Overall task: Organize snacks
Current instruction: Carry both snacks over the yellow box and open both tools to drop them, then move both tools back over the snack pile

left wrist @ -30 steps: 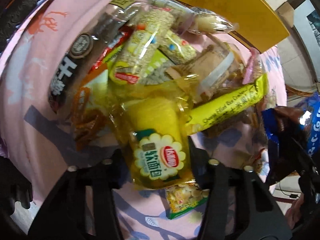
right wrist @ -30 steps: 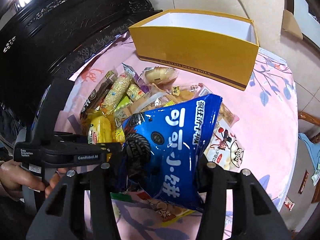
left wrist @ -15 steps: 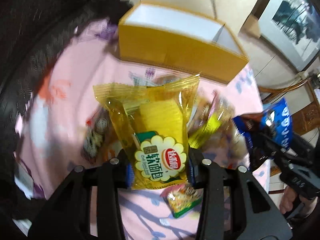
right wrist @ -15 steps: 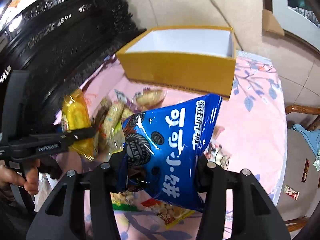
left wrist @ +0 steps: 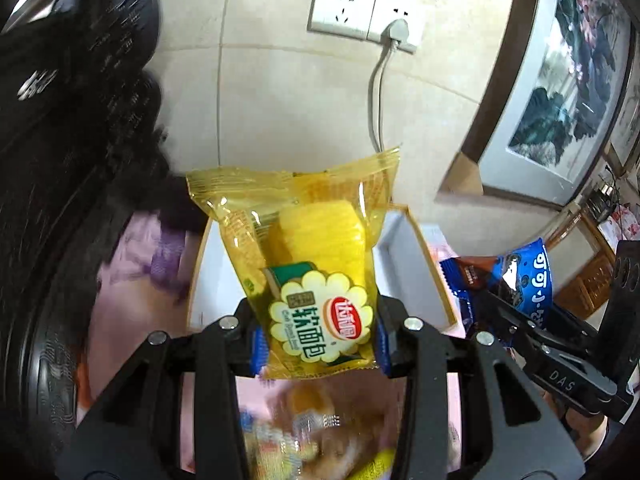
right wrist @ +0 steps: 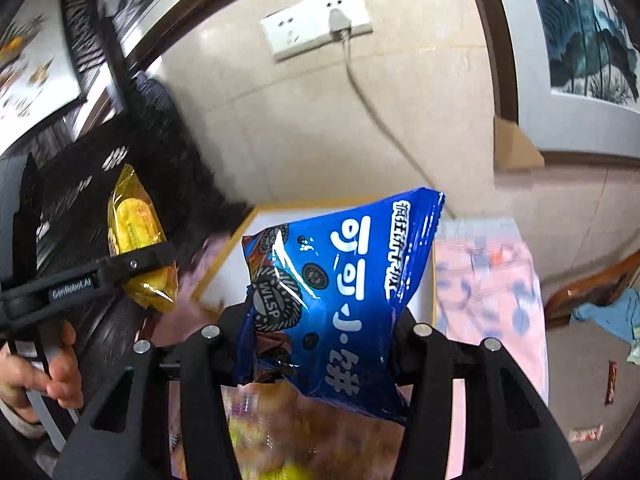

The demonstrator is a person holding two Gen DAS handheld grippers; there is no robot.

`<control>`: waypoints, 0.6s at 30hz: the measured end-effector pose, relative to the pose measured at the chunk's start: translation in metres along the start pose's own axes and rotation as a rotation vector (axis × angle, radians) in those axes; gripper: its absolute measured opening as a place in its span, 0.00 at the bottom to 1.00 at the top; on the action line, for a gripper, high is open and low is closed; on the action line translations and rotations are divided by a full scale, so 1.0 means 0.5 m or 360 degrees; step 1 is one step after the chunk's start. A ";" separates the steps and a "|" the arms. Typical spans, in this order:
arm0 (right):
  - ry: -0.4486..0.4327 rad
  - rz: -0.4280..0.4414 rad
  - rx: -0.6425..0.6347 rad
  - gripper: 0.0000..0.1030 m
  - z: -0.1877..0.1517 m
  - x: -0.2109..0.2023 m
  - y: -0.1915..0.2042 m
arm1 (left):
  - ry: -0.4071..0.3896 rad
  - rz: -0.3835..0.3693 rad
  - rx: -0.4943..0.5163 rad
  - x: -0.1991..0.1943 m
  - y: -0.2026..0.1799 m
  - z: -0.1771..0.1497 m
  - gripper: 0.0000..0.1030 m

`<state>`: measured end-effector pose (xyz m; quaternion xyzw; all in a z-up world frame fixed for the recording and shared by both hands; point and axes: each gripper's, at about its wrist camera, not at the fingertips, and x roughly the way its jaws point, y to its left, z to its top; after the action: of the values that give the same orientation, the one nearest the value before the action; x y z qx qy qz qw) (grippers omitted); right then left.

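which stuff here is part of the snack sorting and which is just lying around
Part of the job:
- yellow soft bread pack, in the left tongs
- blue cookie bag, in the right tongs
- yellow box
- blurred snack pile

Just lying about:
- wall socket
- framed painting
- blue cloth

The snack pile (left wrist: 320, 440) on the near side of the table is smeared by motion in both wrist views, its wrappers unreadable; the yellow bread packet (left wrist: 316, 280) hides most of the box (left wrist: 420, 264) floor, and the blue cookie bag (right wrist: 340, 288) covers it in the right view; the framed painting (left wrist: 560, 92) is cut off at the right edge; small wrappers on the floor (right wrist: 586, 436) are too small to identify.
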<state>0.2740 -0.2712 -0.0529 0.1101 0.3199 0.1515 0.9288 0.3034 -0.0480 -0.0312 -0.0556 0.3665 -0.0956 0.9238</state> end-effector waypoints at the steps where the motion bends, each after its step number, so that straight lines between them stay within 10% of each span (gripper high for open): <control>1: -0.0001 -0.0004 0.0013 0.50 0.011 0.011 -0.003 | 0.0005 0.0001 0.0007 0.017 0.001 0.014 0.39; 7: 0.0021 -0.0052 -0.0001 0.52 0.078 0.094 -0.010 | 0.0006 0.0021 0.0067 0.111 -0.003 0.080 0.41; 10: 0.0096 -0.0120 -0.0023 0.70 0.094 0.128 -0.004 | 0.0012 0.0118 0.0064 0.129 0.006 0.091 0.92; 18: 0.0066 -0.0165 -0.0109 0.73 0.072 0.031 -0.002 | -0.0139 0.0100 0.0005 0.016 0.026 0.058 0.98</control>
<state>0.3084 -0.2707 -0.0341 0.0583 0.3390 0.1162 0.9318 0.3307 -0.0361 -0.0177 -0.0468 0.3271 -0.0647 0.9416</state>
